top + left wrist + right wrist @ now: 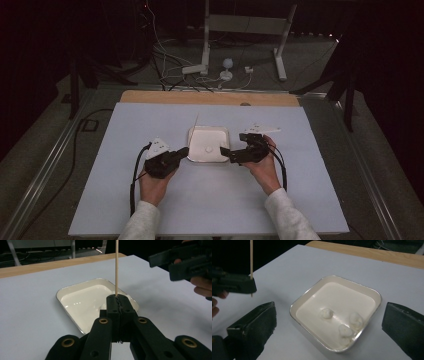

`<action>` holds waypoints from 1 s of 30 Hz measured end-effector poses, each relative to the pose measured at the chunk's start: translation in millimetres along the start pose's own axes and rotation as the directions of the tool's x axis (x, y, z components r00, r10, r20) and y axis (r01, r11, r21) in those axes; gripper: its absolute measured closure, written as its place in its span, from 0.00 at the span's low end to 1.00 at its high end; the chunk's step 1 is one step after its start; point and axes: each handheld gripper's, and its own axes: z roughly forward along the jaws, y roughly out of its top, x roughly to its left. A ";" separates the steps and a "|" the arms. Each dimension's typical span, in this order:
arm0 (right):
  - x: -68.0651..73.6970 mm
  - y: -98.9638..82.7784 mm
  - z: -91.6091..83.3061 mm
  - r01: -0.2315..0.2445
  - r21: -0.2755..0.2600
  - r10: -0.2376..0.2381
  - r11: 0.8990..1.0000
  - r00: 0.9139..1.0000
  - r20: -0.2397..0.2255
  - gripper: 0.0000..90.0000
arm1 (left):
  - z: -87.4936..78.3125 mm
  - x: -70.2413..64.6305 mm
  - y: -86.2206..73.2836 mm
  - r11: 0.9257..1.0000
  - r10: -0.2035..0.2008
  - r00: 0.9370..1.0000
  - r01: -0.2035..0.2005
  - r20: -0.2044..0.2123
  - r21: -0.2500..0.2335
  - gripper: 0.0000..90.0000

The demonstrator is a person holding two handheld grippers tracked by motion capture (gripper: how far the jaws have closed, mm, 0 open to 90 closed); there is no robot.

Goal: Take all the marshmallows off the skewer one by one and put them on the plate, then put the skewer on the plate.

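A white square tray (202,137) with a metal rim lies mid-table. In the right gripper view the tray (294,307) holds three white soft lumps (326,313), (356,319), (345,331). My left gripper (118,298) is shut on a thin wooden skewer (116,265) that stands upright at the tray's (75,302) near edge. From above, the left gripper (184,151) touches the tray's left side, and the skewer (195,122) rises beside it. My right gripper (234,144) is at the tray's right side. Its jaws stand wide open (329,312), with nothing pressed between them.
The tray rests on a pale blue-grey sheet (215,200) over a wooden tabletop (150,96). Past the table's far edge are a white stand (245,30) and loose cables (200,75) on a dark floor. Both forearms in white sleeves enter from the bottom.
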 end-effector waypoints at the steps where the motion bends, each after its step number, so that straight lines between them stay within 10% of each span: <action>1: -0.3 -0.8 -1.9 0.002 0.000 -0.002 1.000 1.000 0.002 0.00 | 0.8 0.4 1.2 1.000 -0.001 1.000 0.001 0.001 0.000 1.00; 30: -16.7 -33.3 -63.3 0.029 -0.099 -0.022 0.995 0.997 0.073 0.00 | 38.3 1.9 6.2 0.997 -0.072 0.997 0.073 -0.012 0.040 1.00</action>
